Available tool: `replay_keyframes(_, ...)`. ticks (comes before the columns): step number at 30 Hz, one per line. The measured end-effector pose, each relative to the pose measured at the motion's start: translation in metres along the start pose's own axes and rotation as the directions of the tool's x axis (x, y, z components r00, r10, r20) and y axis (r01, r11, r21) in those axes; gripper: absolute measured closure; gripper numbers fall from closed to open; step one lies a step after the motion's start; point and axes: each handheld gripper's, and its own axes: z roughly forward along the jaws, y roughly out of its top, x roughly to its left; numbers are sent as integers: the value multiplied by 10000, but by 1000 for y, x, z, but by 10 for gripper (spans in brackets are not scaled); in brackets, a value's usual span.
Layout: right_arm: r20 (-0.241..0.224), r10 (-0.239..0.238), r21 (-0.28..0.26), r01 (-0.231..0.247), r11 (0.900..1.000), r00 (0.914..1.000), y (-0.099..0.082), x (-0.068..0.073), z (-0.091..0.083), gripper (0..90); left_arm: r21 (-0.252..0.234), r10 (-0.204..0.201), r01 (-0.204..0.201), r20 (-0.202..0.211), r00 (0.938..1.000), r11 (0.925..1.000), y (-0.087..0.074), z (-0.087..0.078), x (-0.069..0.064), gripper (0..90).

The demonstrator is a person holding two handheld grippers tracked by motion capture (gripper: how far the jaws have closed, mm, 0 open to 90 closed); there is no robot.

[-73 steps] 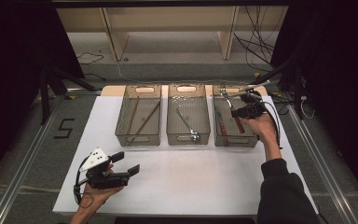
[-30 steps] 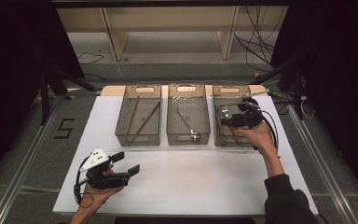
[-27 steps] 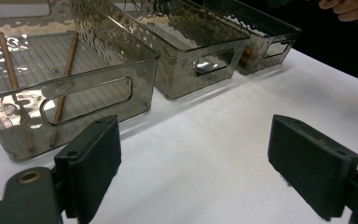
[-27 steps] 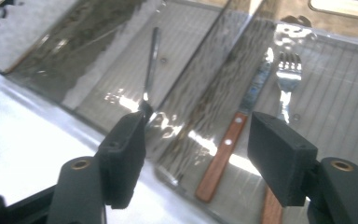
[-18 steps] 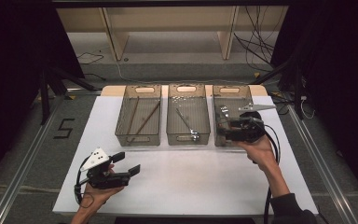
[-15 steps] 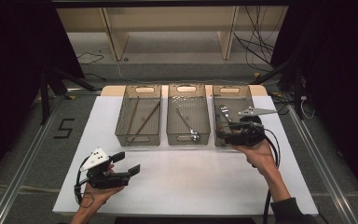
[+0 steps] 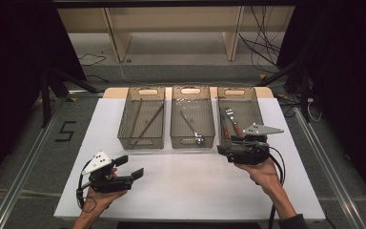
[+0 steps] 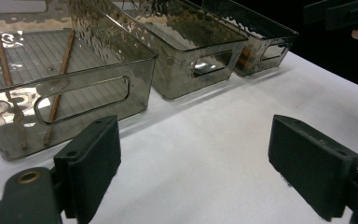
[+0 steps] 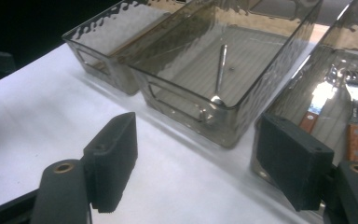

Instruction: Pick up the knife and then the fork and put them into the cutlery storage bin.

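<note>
Three smoky clear bins stand in a row at the back of the white table. The left bin holds two wooden sticks, the middle bin a metal spoon, and the right bin wooden-handled cutlery. My right gripper hovers just in front of the right bin, pointing left. Its jaws have just been opening and stand open with nothing between them. At the near left, my left gripper rests open and empty over bare table.
A white sheet covers the table in front of the bins. Metal rails run along both sides. Cables trail on the floor at the far right. In the left gripper view the other gripper shows at top right.
My right hand has drawn back from above the right bin toward the near side and a little lower, turning the gripper to point left. The left gripper has stayed still.
</note>
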Motion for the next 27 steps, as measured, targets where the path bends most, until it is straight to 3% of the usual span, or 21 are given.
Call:
replay_keyframes(18, -283, -358, -675, 338, 9971, 9990, -35, 16, -10, 262, 31, -61, 61, 44, 10000, 10000, 2, 3, -1, 164)
replay_keyframes(27, -282, -197, -781, 174, 9968, 9994, -56, 17, -13, 237, -23, -183, 184, 88, 9998, 9998, 1, 3, -1, 164)
